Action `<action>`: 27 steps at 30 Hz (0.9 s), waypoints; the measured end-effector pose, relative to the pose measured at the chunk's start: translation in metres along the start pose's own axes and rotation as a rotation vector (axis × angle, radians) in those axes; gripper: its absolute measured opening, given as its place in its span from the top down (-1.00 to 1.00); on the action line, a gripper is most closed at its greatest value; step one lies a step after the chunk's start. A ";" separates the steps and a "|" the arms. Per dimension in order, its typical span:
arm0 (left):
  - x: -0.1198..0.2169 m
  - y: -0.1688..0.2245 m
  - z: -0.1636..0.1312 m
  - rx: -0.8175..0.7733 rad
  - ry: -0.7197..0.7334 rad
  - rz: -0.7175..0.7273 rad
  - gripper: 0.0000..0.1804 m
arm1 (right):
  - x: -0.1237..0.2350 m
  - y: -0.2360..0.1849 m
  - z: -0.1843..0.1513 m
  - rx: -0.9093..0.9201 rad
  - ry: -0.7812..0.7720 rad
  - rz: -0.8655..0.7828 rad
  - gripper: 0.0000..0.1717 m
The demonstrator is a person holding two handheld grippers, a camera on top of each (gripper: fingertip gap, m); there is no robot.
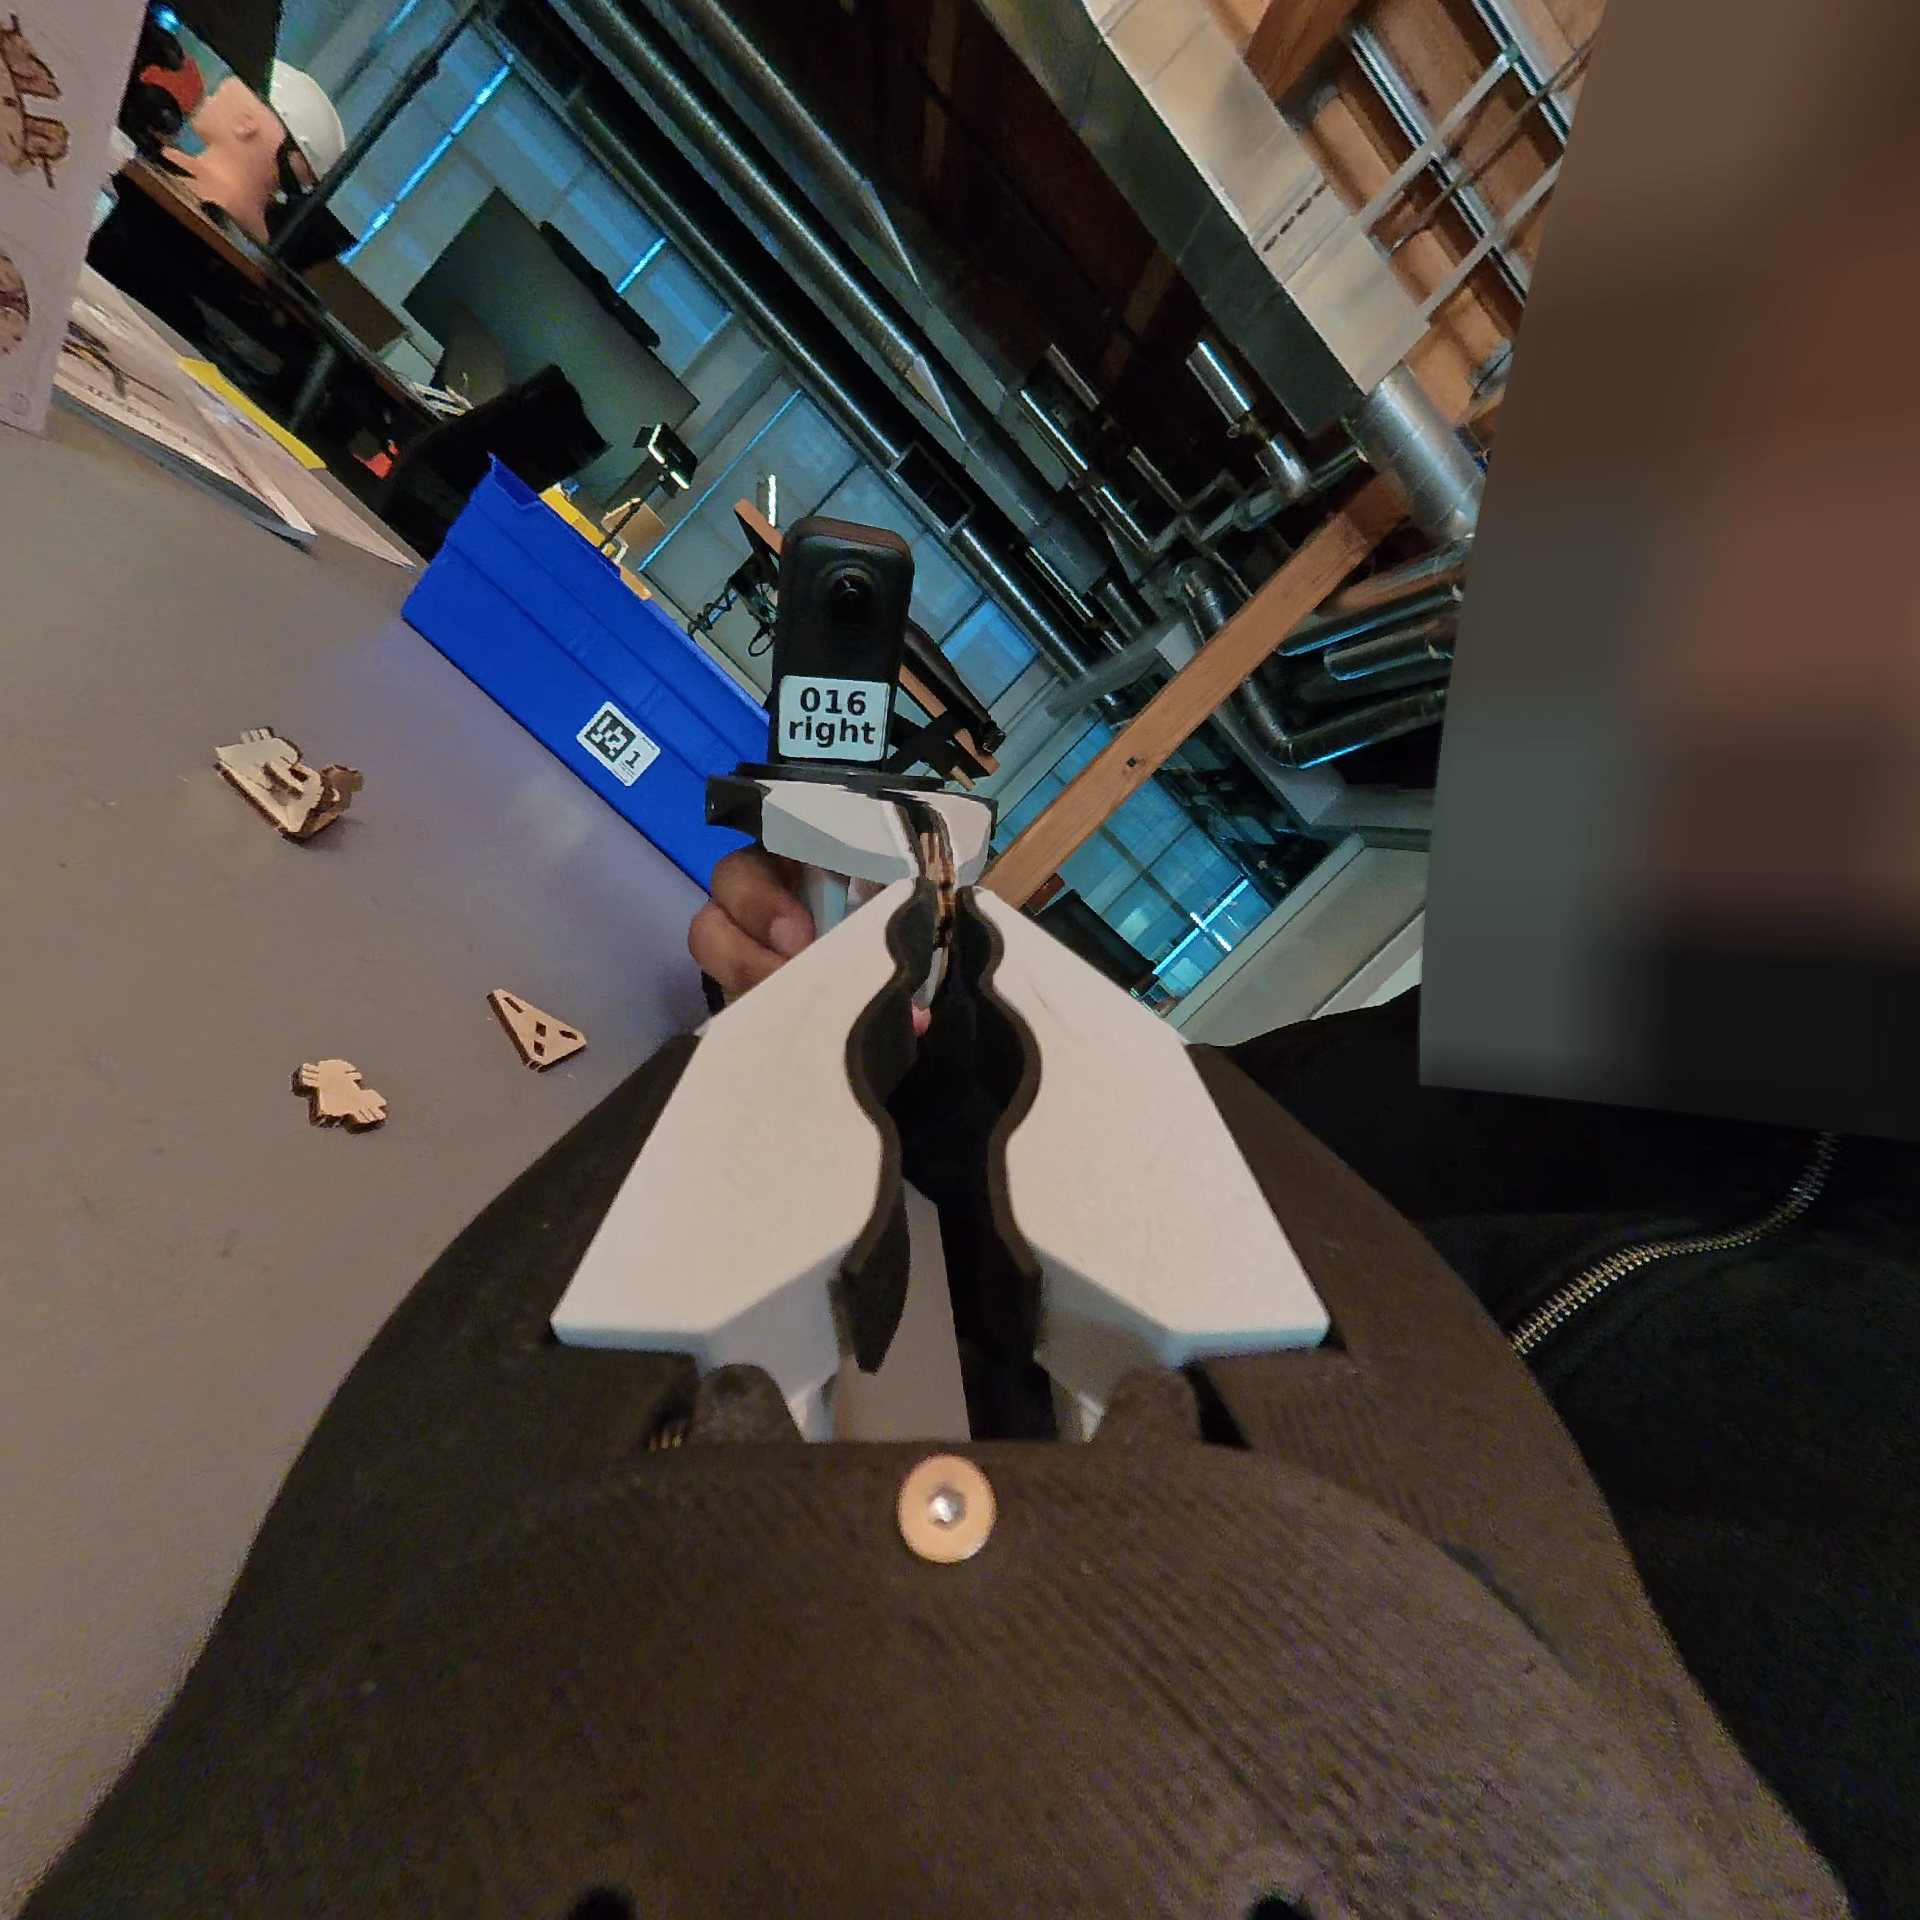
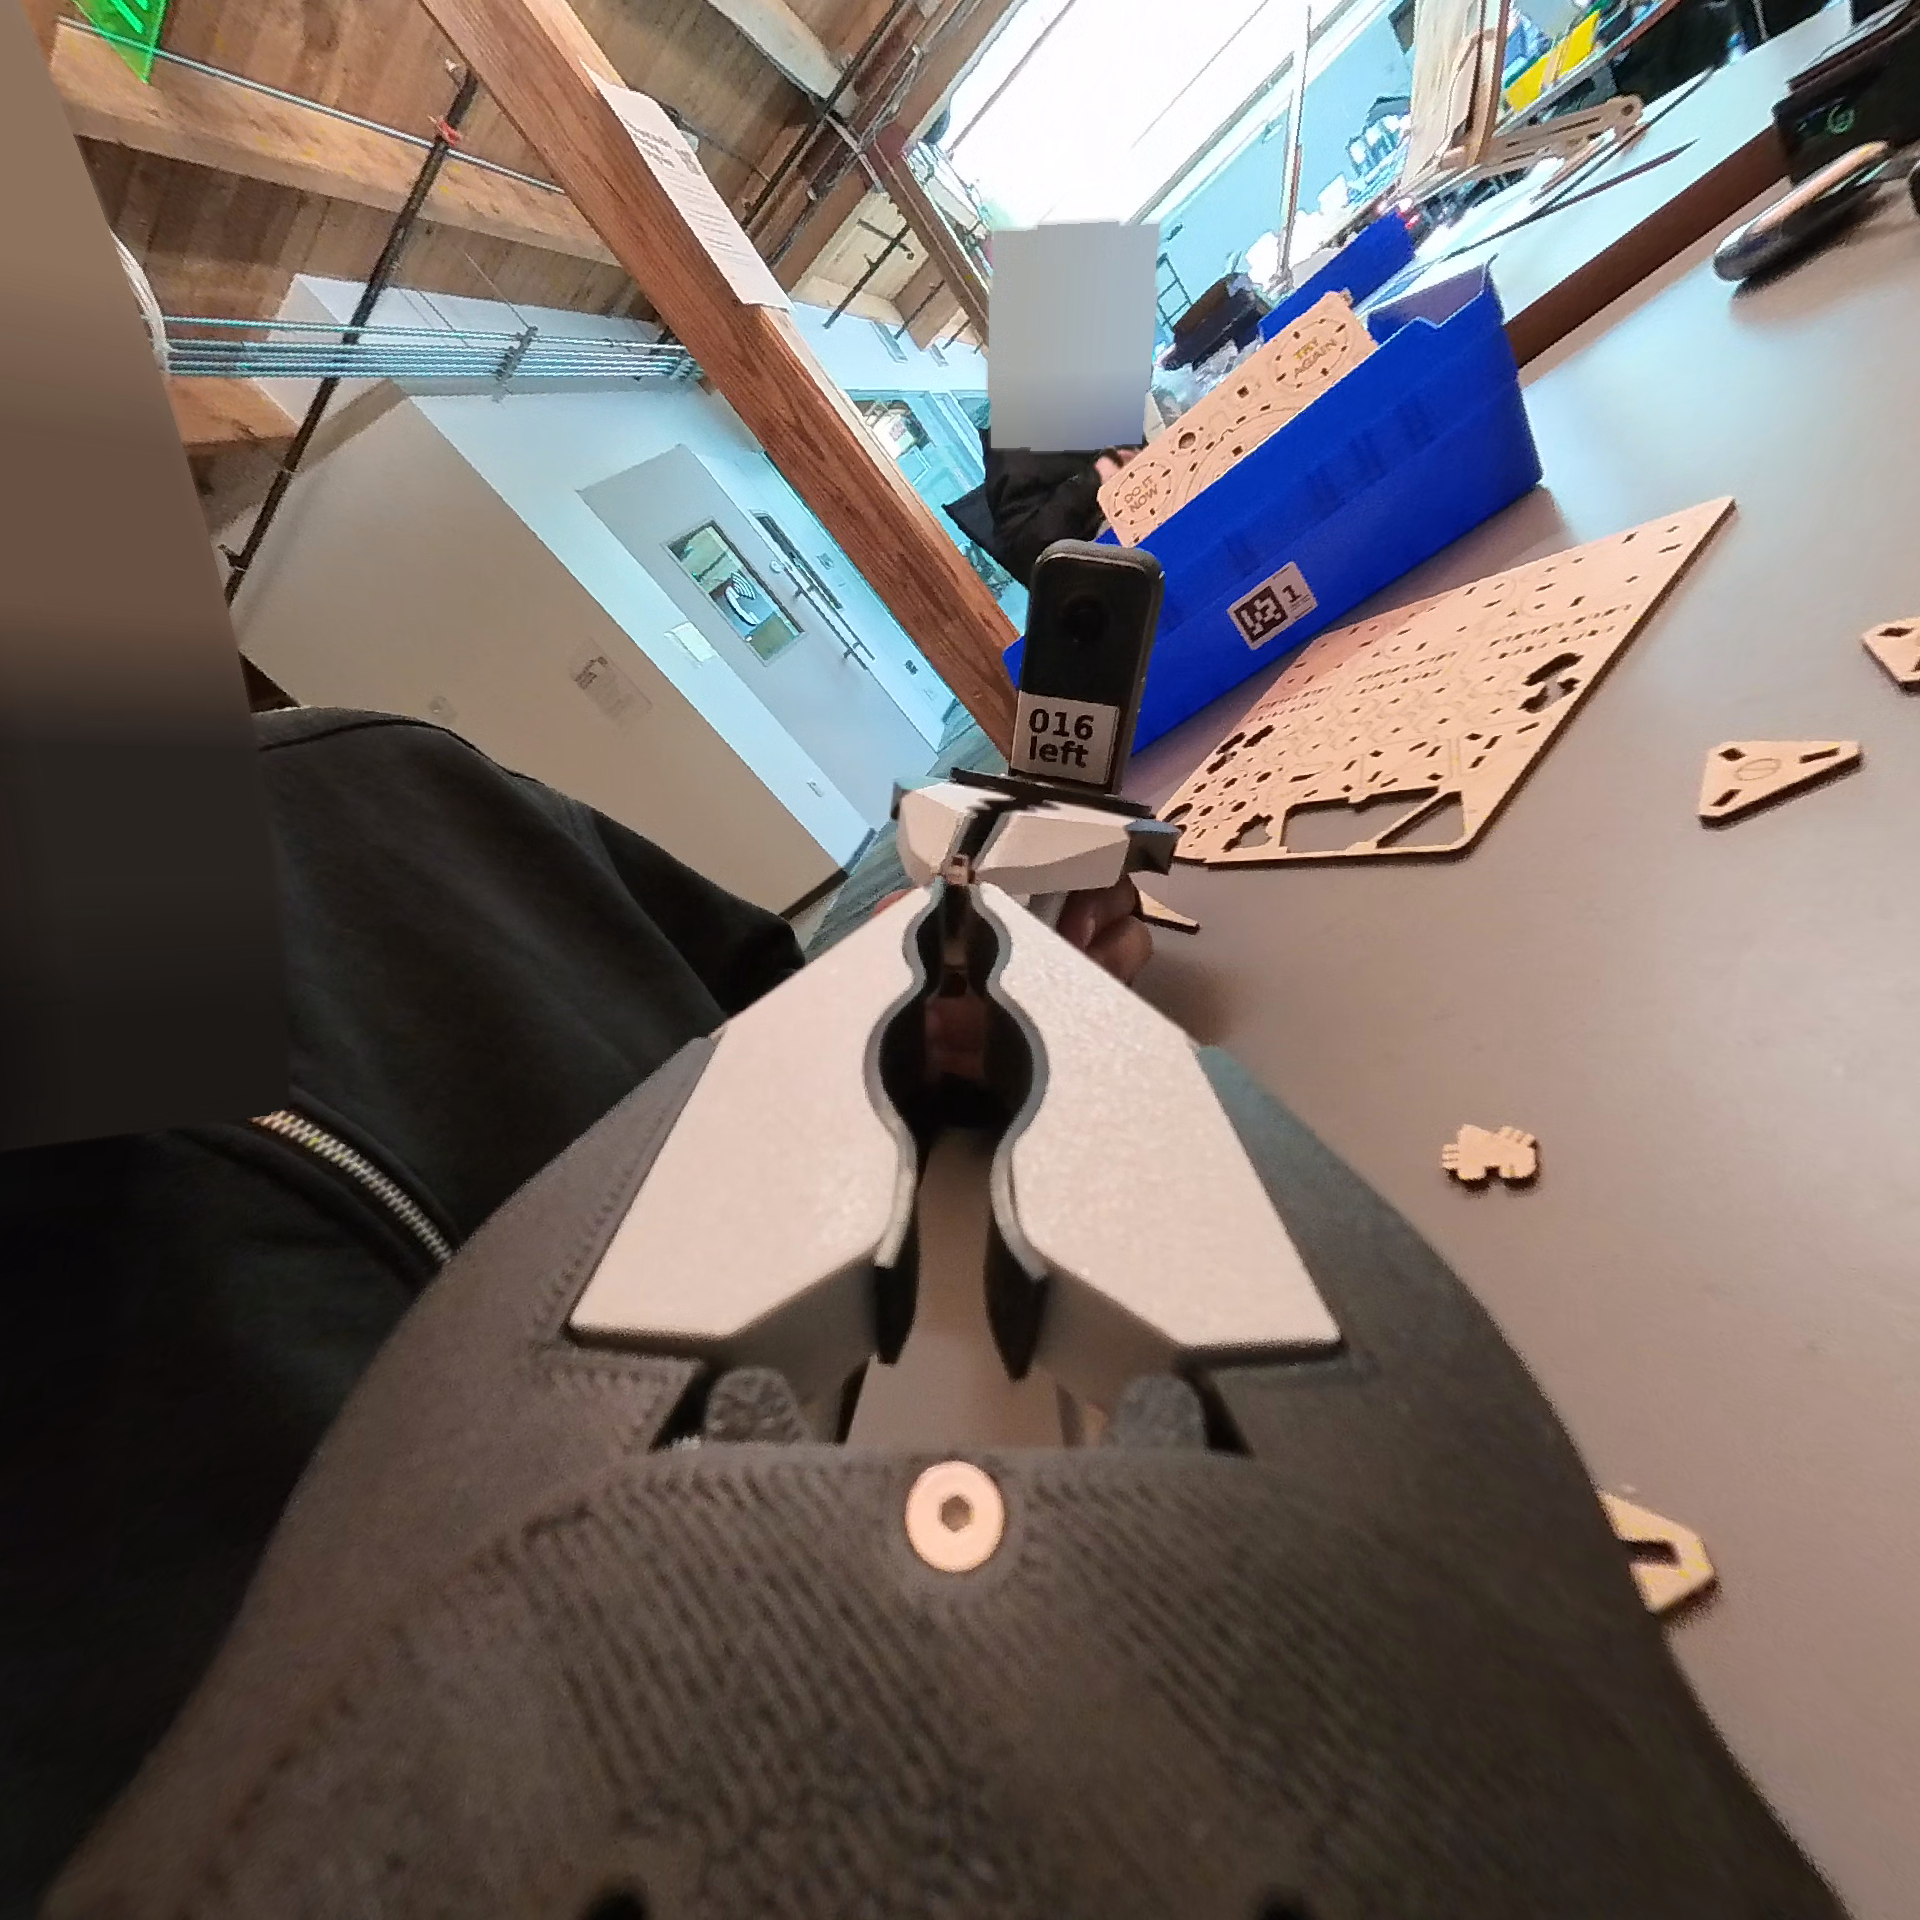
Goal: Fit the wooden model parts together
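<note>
The two grippers face each other tip to tip above a grey table (image 1: 156, 987). In the left wrist view, my left gripper (image 1: 943, 902) is shut on a thin, light wooden piece (image 1: 940, 883) seen edge-on. The piece runs up into the fingers of the right gripper (image 1: 928, 831), which a hand holds just beyond. In the right wrist view, my right gripper (image 2: 951, 906) is shut on the same thin piece. A small square end of the wooden piece (image 2: 954, 869) shows at the left gripper's (image 2: 958, 857) closed tips.
A blue bin (image 1: 582, 665) stands on the table; it also shows in the right wrist view (image 2: 1351, 499). A cut-out plywood sheet (image 2: 1455, 707) lies before it. Loose wooden pieces (image 2: 1777, 779) (image 2: 1491, 1153) (image 1: 535, 1029) (image 1: 291, 779) lie about. A person in a dark zip jacket (image 2: 364, 987) is close behind. My two grippers' fingertips are within a few centimetres of each other.
</note>
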State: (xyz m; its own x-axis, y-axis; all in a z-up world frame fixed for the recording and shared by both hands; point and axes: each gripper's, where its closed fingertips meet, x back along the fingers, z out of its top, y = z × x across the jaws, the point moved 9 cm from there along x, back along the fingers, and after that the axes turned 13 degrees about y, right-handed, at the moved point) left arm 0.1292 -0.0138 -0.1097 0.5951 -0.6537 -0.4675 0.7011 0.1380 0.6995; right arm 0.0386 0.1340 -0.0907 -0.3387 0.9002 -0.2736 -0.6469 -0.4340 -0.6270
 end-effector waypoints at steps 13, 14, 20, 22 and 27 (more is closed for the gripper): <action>0.012 -0.010 0.010 0.149 0.107 0.062 1.00 | 0.005 -0.004 0.011 0.237 0.118 -0.107 0.78; 0.012 -0.011 0.010 0.162 0.114 0.066 1.00 | 0.006 -0.007 0.012 0.313 0.131 -0.125 0.78; 0.011 -0.013 0.009 0.158 0.109 0.116 1.00 | -0.006 -0.022 -0.008 0.837 0.024 -0.218 0.77; 0.011 -0.013 0.009 0.165 0.112 0.126 1.00 | -0.009 -0.022 -0.015 0.960 -0.030 -0.248 0.78; 0.010 -0.014 0.008 0.162 0.102 0.136 1.00 | -0.011 -0.020 -0.021 1.103 -0.074 -0.296 0.85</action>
State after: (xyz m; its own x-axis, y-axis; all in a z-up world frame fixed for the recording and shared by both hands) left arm 0.1227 -0.0284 -0.1197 0.7223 -0.5572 -0.4096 0.5446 0.0932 0.8335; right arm 0.0697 0.1338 -0.0907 -0.0890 0.9839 -0.1551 -0.9428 -0.0330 0.3316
